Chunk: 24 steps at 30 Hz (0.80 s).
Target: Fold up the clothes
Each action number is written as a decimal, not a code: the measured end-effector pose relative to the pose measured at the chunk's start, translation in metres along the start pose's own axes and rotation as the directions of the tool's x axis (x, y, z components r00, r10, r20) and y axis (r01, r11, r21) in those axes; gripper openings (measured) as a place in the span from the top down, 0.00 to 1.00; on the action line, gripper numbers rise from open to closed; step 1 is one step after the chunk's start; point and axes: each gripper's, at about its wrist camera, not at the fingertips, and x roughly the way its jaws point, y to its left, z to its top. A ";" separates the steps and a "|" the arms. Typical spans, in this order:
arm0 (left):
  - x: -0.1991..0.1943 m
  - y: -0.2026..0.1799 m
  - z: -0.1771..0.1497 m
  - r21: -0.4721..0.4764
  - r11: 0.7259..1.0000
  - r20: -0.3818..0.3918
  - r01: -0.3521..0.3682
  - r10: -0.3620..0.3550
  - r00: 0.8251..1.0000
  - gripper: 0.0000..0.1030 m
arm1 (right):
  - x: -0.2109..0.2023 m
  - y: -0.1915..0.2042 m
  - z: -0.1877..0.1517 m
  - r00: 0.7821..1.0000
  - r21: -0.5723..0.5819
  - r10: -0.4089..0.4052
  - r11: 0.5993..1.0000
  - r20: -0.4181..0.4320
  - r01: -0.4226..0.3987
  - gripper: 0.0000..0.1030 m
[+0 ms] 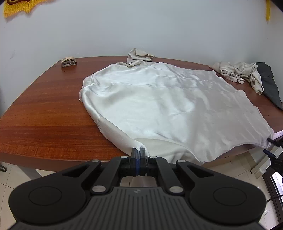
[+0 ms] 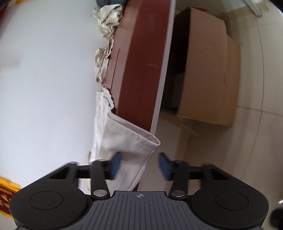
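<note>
The pale satin garment (image 1: pixel 159 106), limp and slippery, lies spread on the tabletop (image 1: pixel 44 115), its near hem pinched in the left hand-held gripper (image 1: pixel 138 153), while the right hand-held gripper (image 2: pixel 139 164) stands part-open around the hem corner overhanging the tabletop's edge, the best hold.

Office-like room, wooden table (image 1: pixel 44 115) against plain white wall (image 1: pixel 141 26), fringed banner (image 1: pixel 16 8) above it, cardboard box (image 2: pixel 208 70) beneath, tiled floor (image 2: pixel 238 150)
</note>
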 end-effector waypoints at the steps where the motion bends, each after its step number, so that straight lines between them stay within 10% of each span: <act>1: 0.000 0.000 0.001 0.001 1.000 0.002 0.001 -0.001 1.000 0.98 | -0.001 -0.003 0.000 1.000 0.020 0.014 1.000 0.010 -0.014 0.84; 15: 0.003 0.012 0.001 -0.099 0.992 0.029 -0.081 0.085 0.996 0.97 | -0.018 0.105 0.020 0.997 -0.171 -0.071 0.983 -0.039 0.064 0.94; 20: -0.002 0.035 -0.018 -0.220 0.972 0.000 -0.085 0.088 0.996 0.58 | -0.020 0.150 0.014 0.990 -0.275 -0.120 0.957 -0.070 0.097 0.94; 24: 0.001 0.051 -0.036 -0.280 0.956 -0.038 -0.092 0.085 0.996 0.53 | -0.019 0.170 0.008 0.983 -0.315 -0.169 0.939 -0.077 0.136 0.94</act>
